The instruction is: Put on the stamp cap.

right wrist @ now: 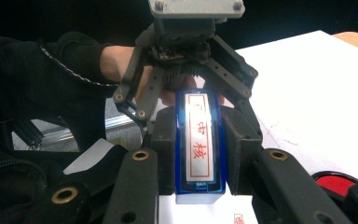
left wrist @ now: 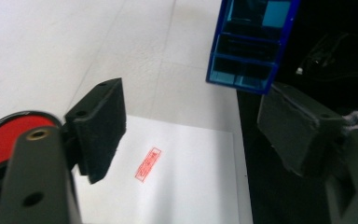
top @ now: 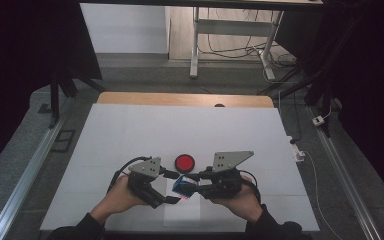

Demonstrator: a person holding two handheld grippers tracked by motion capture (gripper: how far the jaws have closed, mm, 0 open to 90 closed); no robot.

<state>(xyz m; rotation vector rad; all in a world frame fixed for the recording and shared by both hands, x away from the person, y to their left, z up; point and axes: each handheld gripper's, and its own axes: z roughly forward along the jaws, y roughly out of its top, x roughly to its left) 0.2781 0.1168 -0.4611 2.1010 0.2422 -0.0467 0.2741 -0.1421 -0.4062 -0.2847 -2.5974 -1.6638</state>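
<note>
**Stamping a sheet: stamp lifted, one red mark on the paper**

High view. I have both tools close together near the front edge of the white table [top: 130, 130]. The right gripper [top: 196, 183] carries a blue stamp [top: 183, 186] held above a white sheet of paper [top: 182, 212] that lies at the front edge, between my two hands. The left gripper [top: 172, 187] sits just beside the stamp on its left. A round red ink pad [top: 184, 162] rests on the table just behind the two tools, toward the middle.

Left gripper view. My left tool's jaws stand wide apart and hold nothing. Between them I see the sheet of paper [left wrist: 177, 177] with one small red rectangular imprint [left wrist: 148, 164] on it. The blue stamp [left wrist: 249, 42] hangs above and clear of the sheet, at the upper right. The ink pad [left wrist: 4, 137] shows at the left edge.

Right gripper view. My right tool's jaws are clamped on the two long sides of the blue stamp [right wrist: 199, 140], whose label with red characters faces the camera. The left gripper [right wrist: 191, 70] is seen beyond it, spread open.

Progress, as I judge it: one imprint is made and the stamp is off the paper. What is left is to set the stamp down or ink it again.
</note>
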